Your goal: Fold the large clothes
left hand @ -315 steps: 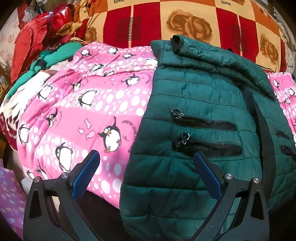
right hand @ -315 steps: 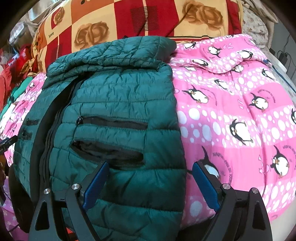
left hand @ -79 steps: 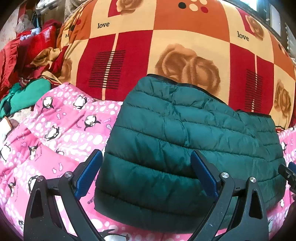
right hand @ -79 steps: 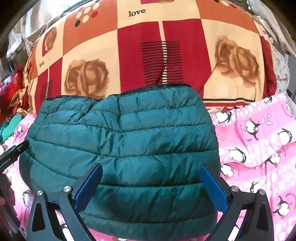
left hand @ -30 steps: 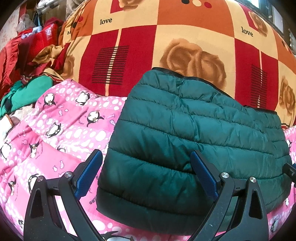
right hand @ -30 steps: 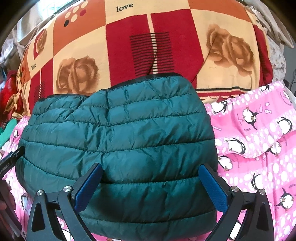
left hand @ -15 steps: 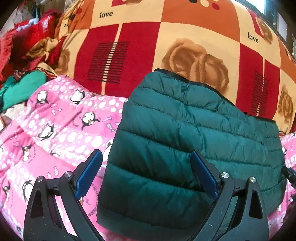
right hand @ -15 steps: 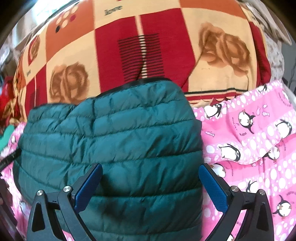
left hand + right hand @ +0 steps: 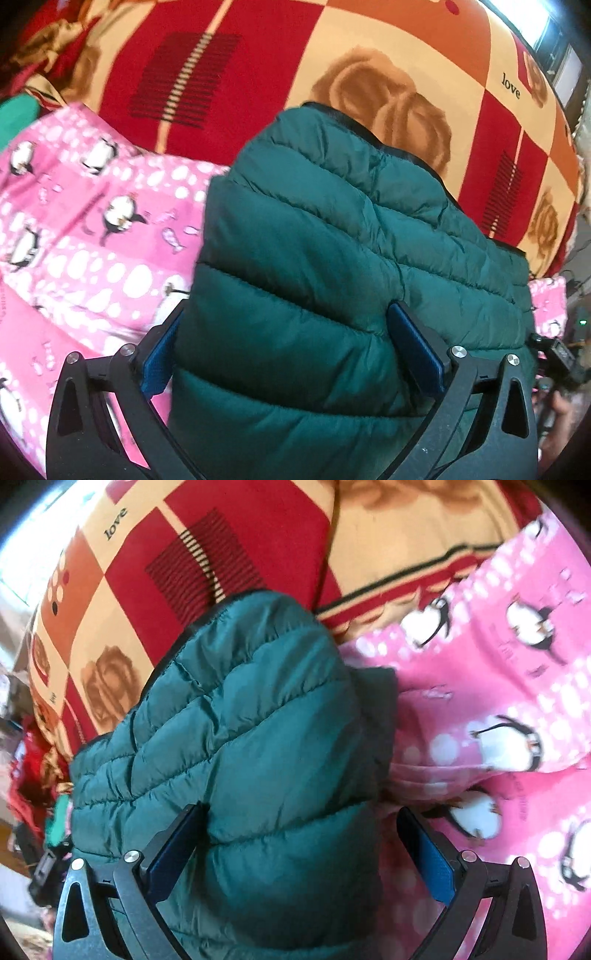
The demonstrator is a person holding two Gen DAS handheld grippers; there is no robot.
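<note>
**Folded puffer jacket, both grippers straddling it — looks like the lift-and-move stage**

The dark green quilted puffer jacket [image 9: 332, 258] is already folded into a fat rectangular bundle and lies on the pink penguin-print fleece blanket [image 9: 92, 229], with its far edge up against the red, orange and cream checked blanket with brown roses [image 9: 369, 55].

The left gripper [image 9: 291, 354] has its blue-padded fingers [image 9: 413, 347] spread wide, one on each side of the bundle's left end, with the fabric bulging between them. The right gripper [image 9: 306, 856] does the same at the other end: one pad pressed into the quilting, the other out over the pink blanket [image 9: 498, 701]. Neither looks properly clamped yet — the fingers stand too far apart for that.

My guess is the folding is basically done, and what's left is squeezing or carrying the bundle off. That calls for both sides closing evenly, since this thing is slippery nylon stuffed with air. Horizontal stitched baffles, shiny skin, thin black binding along the hem. It'll spring back and could unfold if only one end gets lifted. The fleece underneath is soft and lumpy, so no firm base to press against.
</note>
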